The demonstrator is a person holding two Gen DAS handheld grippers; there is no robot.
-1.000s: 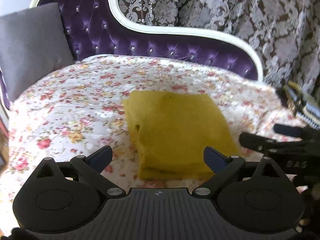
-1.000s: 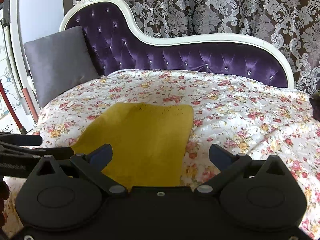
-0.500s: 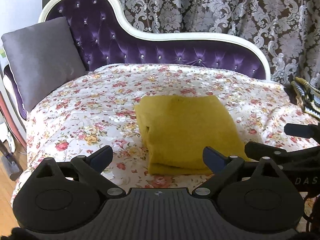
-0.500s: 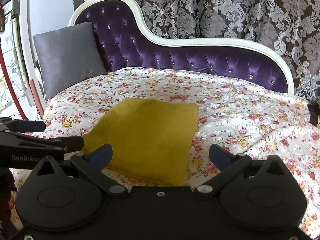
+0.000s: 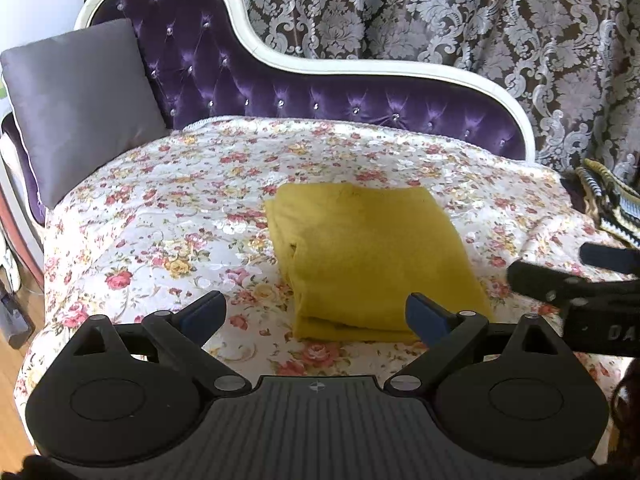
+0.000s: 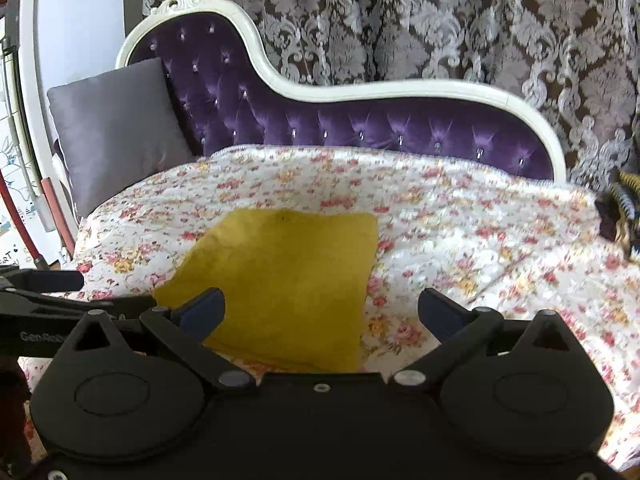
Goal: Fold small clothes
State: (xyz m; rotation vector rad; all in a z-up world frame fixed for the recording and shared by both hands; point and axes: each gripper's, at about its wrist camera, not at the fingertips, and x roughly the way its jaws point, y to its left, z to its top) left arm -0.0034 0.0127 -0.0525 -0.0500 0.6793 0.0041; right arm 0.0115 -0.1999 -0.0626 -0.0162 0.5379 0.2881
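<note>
A mustard-yellow garment (image 5: 372,256) lies folded into a neat rectangle on the floral bedspread (image 5: 168,216); the right wrist view shows the same garment (image 6: 280,280) just ahead. My left gripper (image 5: 316,314) hovers open before its near edge, holding nothing. My right gripper (image 6: 320,314) is open too and empty, pulled back from the cloth's near right corner. Each gripper shows in the other's view: the right gripper (image 5: 576,280) at the right edge, the left gripper (image 6: 52,292) at the left edge.
The bedspread covers a purple tufted chaise (image 5: 320,96) with a white frame. A grey cushion (image 5: 80,104) leans at its left end. Striped knitwear (image 5: 612,200) lies at the far right. Patterned curtains (image 5: 480,20) hang behind. Wooden floor (image 5: 12,412) shows at lower left.
Both grippers have drawn back and risen from the folded garment, so more of the chaise and curtain is in view. The garment lies still. Both stay open.
</note>
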